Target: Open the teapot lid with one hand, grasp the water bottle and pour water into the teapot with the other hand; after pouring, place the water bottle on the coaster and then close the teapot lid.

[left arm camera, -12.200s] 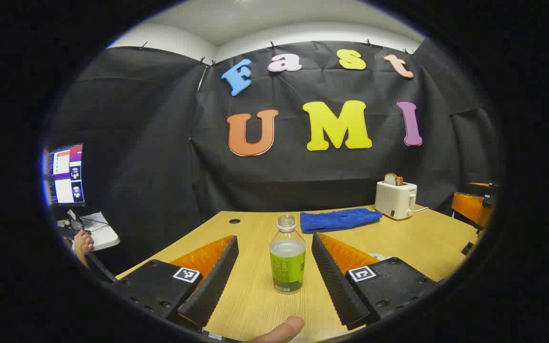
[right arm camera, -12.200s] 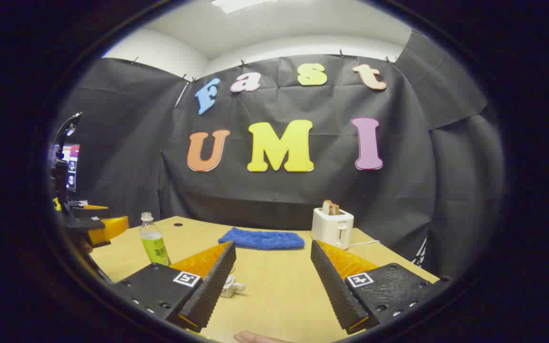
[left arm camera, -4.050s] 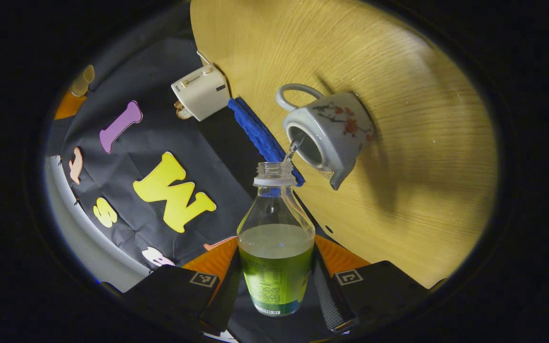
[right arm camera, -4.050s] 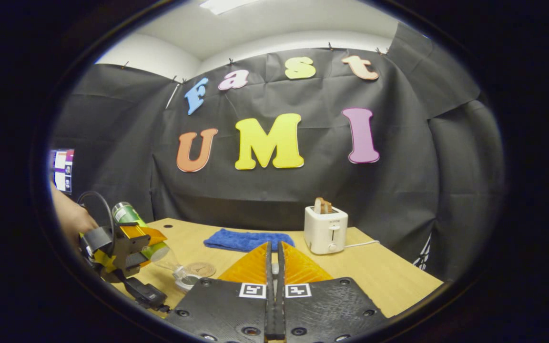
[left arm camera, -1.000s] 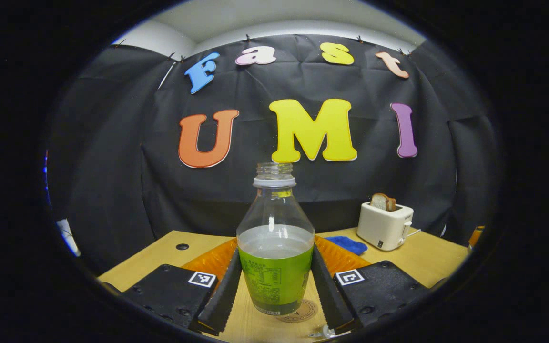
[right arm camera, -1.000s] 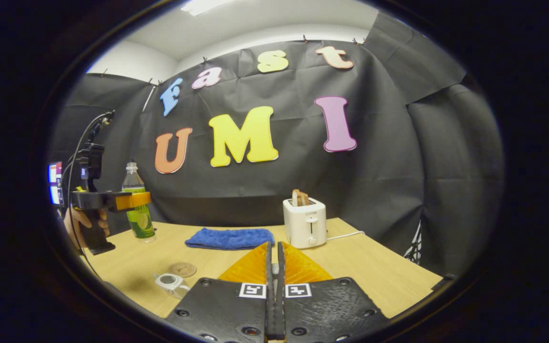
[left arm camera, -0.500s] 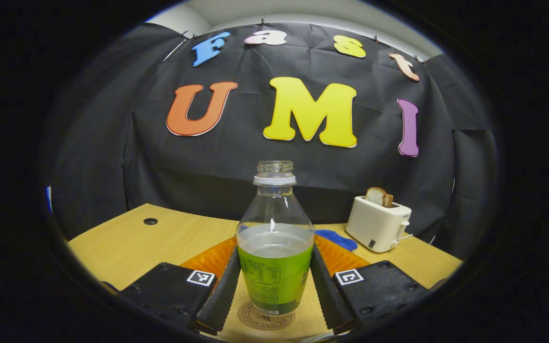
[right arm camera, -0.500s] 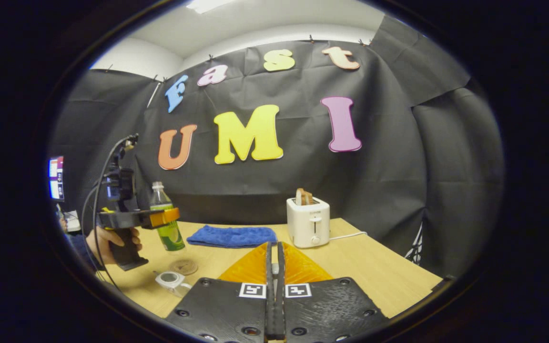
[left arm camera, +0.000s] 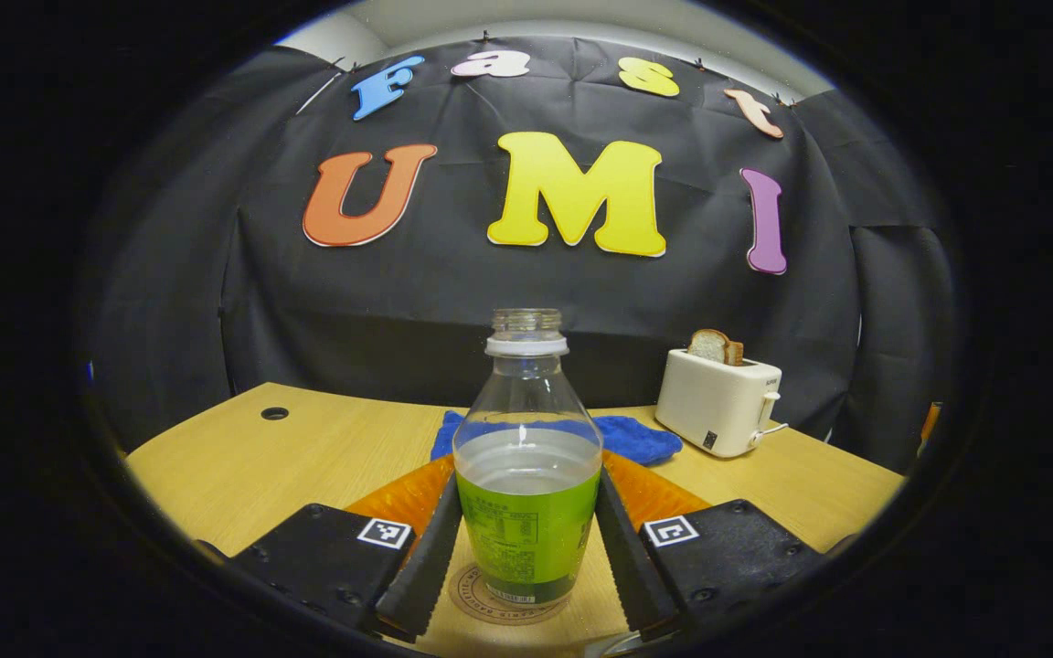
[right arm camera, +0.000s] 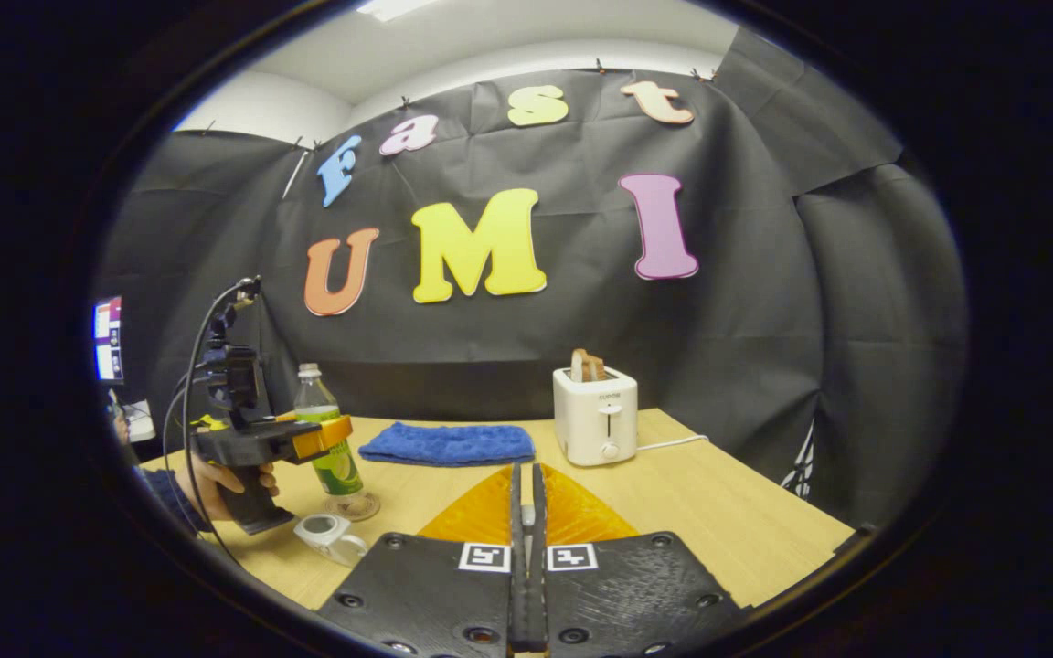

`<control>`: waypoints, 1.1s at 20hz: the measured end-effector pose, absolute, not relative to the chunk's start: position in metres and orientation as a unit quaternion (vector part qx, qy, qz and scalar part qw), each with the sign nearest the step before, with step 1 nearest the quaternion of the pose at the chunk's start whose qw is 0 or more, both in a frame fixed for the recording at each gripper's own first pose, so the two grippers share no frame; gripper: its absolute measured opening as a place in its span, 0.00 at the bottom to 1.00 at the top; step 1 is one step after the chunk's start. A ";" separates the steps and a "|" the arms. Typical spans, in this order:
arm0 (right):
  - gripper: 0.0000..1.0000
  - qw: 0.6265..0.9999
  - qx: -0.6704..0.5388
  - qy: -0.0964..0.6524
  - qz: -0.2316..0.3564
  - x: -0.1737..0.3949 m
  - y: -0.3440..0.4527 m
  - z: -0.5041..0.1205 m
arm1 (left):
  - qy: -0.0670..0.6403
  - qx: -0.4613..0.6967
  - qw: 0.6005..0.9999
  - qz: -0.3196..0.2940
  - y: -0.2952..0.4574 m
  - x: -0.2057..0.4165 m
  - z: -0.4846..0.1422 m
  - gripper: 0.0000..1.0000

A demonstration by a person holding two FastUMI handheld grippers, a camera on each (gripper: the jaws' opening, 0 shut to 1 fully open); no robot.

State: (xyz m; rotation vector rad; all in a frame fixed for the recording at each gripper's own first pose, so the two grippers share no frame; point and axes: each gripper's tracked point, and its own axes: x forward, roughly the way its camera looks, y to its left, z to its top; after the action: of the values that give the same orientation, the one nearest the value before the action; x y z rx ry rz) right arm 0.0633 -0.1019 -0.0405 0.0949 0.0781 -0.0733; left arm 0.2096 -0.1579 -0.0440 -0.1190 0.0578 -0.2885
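Bottle onto the coaster: setting it down clean

Bottle (left arm camera: 526,475) upright, uncapped, about half full, clamped at its label between both fingers of the left tongs (left arm camera: 526,548). Its base sits over the round coaster (left arm camera: 481,605); whether it touches yet, I cannot tell. In the right gripper view the bottle (right arm camera: 330,448) stands just behind the open teapot (right arm camera: 330,535).

Right tongs (right arm camera: 526,548) are pressed together, with something small barely visible between the tips, likely the lid; cannot confirm.

Judgement: lower straight, keep the bottle vertical, feel it bear on the coaster before spreading the fingers. Spread evenly and back out level, or a finger may drag the bottle off centre. Towel (left arm camera: 636,440) and toaster (left arm camera: 718,402) lie well behind on the surface (left arm camera: 243,457).
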 end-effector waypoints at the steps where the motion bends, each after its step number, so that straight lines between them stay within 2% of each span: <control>1: 0.00 0.997 0.048 0.039 -0.037 0.064 -0.102 -0.039 | 0.029 -0.059 0.987 -0.148 -0.158 0.208 -0.044 0.78; 11: 0.00 0.998 0.036 0.045 -0.037 0.067 -0.097 -0.047 | 0.063 -0.017 0.987 -0.147 -0.160 0.213 -0.093 0.81; 13: 0.00 0.998 0.035 0.047 -0.037 0.069 -0.095 -0.048 | 0.056 -0.014 0.987 -0.149 -0.159 0.212 -0.091 0.89; 14: 0.00 0.998 0.034 0.048 -0.037 0.070 -0.095 -0.050 | 0.051 -0.016 0.987 -0.149 -0.159 0.212 -0.089 0.96; 15: 0.00 0.998 0.034 0.049 -0.037 0.070 -0.095 -0.050 | 0.046 -0.019 0.987 -0.151 -0.160 0.211 -0.085 0.98; 22: 0.00 0.998 0.030 0.049 -0.039 0.068 -0.095 -0.050 | 0.027 -0.017 0.988 -0.153 -0.162 0.199 -0.067 0.98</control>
State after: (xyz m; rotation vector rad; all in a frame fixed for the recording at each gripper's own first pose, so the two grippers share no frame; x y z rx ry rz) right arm 0.0681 -0.0947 -0.0497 0.0599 0.0977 -0.0777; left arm 0.1994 -0.1618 -0.0669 -0.0340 0.0542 -0.3076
